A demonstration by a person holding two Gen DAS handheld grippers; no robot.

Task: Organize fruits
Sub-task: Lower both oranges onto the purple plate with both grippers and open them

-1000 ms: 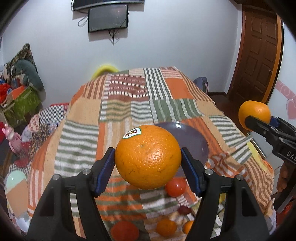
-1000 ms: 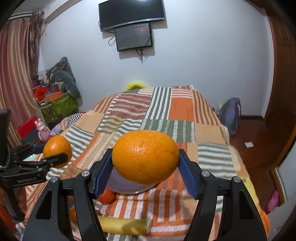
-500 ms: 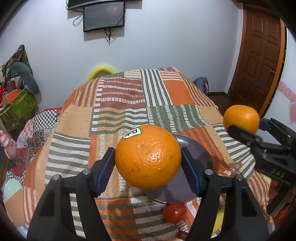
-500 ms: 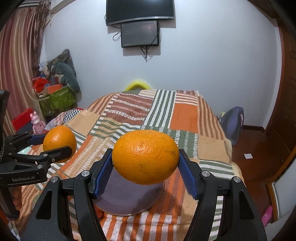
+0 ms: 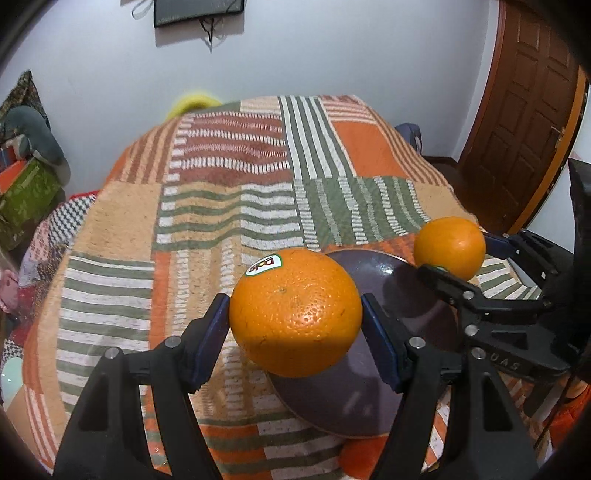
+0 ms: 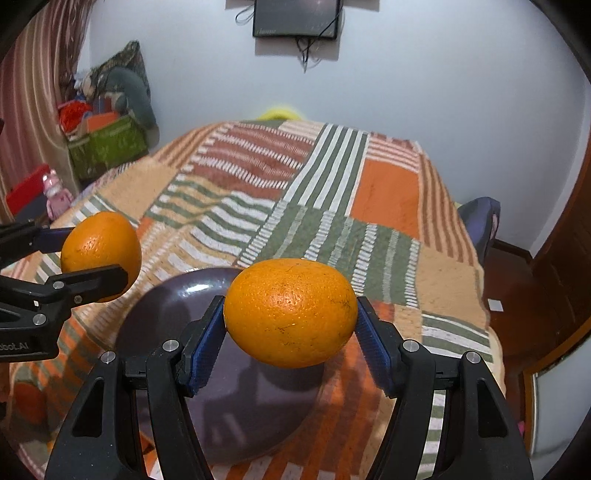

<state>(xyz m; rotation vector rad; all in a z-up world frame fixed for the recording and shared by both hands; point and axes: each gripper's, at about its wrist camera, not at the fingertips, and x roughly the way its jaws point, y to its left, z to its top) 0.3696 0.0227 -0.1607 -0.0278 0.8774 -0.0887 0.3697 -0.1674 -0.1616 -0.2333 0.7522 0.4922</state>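
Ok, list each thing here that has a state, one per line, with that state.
left gripper: shut on the stickered orange.
stickered orange: held off the bedspread, sticker up.
right gripper: shut on the plain orange.
plain orange: held above the plate's edge.
purple plate: lying flat on the bedspread, nothing on it.
wall screen: dark.
wooden door: closed.

Both grippers have come down and forward toward the dark purple plate (image 5: 373,398). The left gripper (image 5: 295,321), with its stickered orange (image 5: 295,314), now hangs over the plate's left edge. The right gripper (image 6: 290,325), with its plain orange (image 6: 290,313), has closed in over the plate's right side.
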